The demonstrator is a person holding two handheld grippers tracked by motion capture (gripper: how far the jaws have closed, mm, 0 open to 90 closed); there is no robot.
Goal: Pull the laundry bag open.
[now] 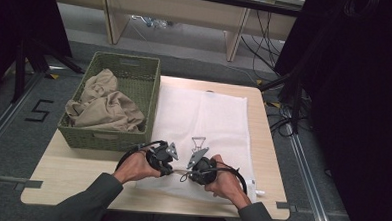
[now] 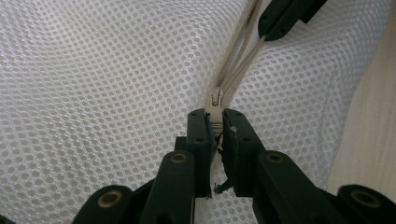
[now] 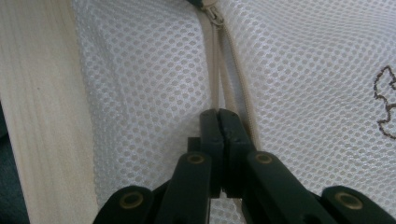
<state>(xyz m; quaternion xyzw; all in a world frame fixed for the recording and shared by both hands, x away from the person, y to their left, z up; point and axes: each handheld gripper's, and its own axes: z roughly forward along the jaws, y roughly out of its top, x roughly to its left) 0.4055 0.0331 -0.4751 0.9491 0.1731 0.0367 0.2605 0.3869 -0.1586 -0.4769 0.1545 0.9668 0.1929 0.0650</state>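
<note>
Pinching the zipper pull (image 2: 215,112) of the mesh bag (image 1: 204,116), the left gripper (image 2: 215,126) clamps it; the right gripper (image 3: 218,122) clamps the zipper tape (image 3: 215,79).

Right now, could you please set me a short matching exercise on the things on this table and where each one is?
Things:
1. Mesh bag
2. Beige cloth
3. Zipper pull
4. Right tool

Places or states:
A. crumpled in the green basket
B. shut on the zipper's edge
C. spread flat on the table
D. just past the left tool

Pairs: 1-C, 2-A, 3-D, 4-B
</note>
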